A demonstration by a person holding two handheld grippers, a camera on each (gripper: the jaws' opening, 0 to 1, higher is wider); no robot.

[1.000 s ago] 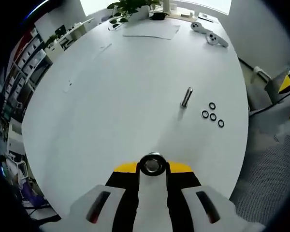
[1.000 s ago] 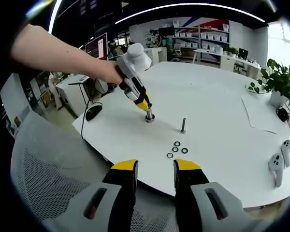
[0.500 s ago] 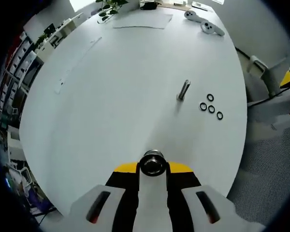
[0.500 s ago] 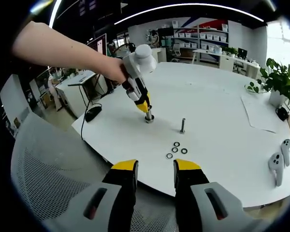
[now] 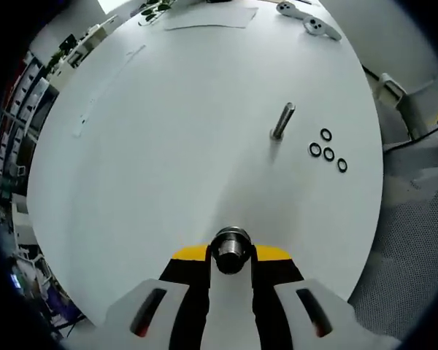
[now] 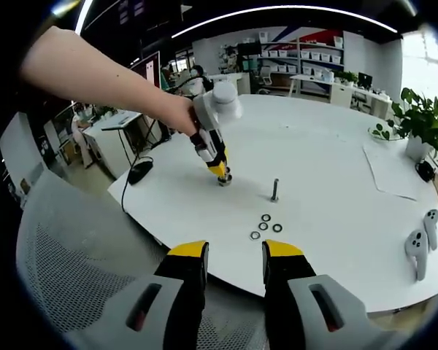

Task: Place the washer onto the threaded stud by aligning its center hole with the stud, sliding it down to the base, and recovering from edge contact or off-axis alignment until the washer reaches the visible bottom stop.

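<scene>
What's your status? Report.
Left gripper shut on metal cylinder. Right gripper open, holding nothing. Stud bare, four washers beside it. Path clear.

Office: desks [image 6: 113,120], shelving [image 6: 306,60], plants [image 6: 423,120]

Washers [image 6: 264,226] too small to tell holes, stud [image 6: 275,189] threads unreadable, far shelves [image 6: 306,55] blurred
</scene>
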